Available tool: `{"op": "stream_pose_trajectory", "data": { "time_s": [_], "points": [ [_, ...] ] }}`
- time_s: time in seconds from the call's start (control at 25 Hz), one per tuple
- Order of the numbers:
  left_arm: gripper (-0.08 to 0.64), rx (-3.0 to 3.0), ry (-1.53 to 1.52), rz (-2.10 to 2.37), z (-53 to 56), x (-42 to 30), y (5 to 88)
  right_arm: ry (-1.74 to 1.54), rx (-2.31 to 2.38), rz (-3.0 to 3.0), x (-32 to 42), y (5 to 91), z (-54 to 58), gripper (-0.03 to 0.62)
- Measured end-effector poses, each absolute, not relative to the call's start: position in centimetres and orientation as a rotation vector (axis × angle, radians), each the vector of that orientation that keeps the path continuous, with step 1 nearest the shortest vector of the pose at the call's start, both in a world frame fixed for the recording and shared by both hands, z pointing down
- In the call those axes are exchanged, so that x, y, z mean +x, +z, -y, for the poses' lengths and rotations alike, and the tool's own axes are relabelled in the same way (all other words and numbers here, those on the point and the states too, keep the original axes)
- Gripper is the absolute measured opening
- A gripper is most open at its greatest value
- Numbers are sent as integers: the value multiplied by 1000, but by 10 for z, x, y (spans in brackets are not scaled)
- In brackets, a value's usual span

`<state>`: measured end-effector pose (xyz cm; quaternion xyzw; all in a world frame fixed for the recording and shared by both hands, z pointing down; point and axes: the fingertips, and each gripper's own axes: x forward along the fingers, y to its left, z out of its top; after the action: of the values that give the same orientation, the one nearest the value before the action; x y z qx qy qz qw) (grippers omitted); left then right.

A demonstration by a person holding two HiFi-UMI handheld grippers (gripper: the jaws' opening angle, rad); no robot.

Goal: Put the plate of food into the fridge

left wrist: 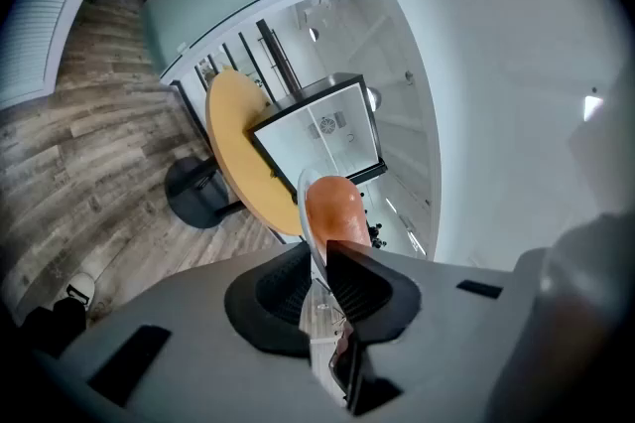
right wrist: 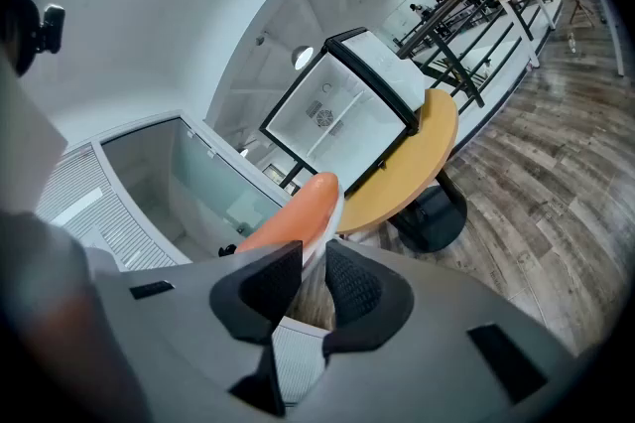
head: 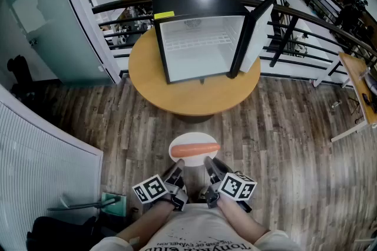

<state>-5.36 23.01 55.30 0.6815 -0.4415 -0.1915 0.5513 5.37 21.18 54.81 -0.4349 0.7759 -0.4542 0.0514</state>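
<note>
A white plate (head: 194,138) carrying one long orange piece of food (head: 195,150) hangs in the air above the wooden floor, short of the round table (head: 194,96). My left gripper (head: 178,165) is shut on the plate's near left rim, and my right gripper (head: 208,162) is shut on its near right rim. In the left gripper view the plate rim (left wrist: 310,212) runs edge-on between the pads of that gripper (left wrist: 319,278), with the food (left wrist: 333,206) beyond. The right gripper view shows the rim (right wrist: 334,212) pinched in its gripper (right wrist: 313,279) beside the food (right wrist: 294,217). A black mini fridge (head: 200,43) stands open on the table.
The fridge door (head: 257,32) is swung out to the right; inside is a white wire shelf (head: 197,40). A black railing (head: 306,38) curves behind the table, a glass wall (head: 41,14) is at left, a wooden desk (head: 360,82) at right. A green object (head: 112,200) lies on the floor by my left.
</note>
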Motion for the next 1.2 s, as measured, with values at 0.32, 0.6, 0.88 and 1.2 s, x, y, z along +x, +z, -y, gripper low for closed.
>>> {"op": "stream_pose_trajectory", "data": {
  "time_s": [0.32,0.6,0.88,1.2],
  "points": [
    [58,1608,-450,1045,-232,-51,554,-1379,-1321,-2361,57,549,-214,92],
    [61,1613,-442,1041,-233,-49,555,-1394,-1318,-2342,59,551,-215,92],
    [61,1605,-422,1023,-233,-50,558,-1412,-1337,-2314,58,554,-216,91],
    [61,1621,-404,995,-220,-71,561,-1403,-1376,-2295,37,556,-206,91]
  ]
}}
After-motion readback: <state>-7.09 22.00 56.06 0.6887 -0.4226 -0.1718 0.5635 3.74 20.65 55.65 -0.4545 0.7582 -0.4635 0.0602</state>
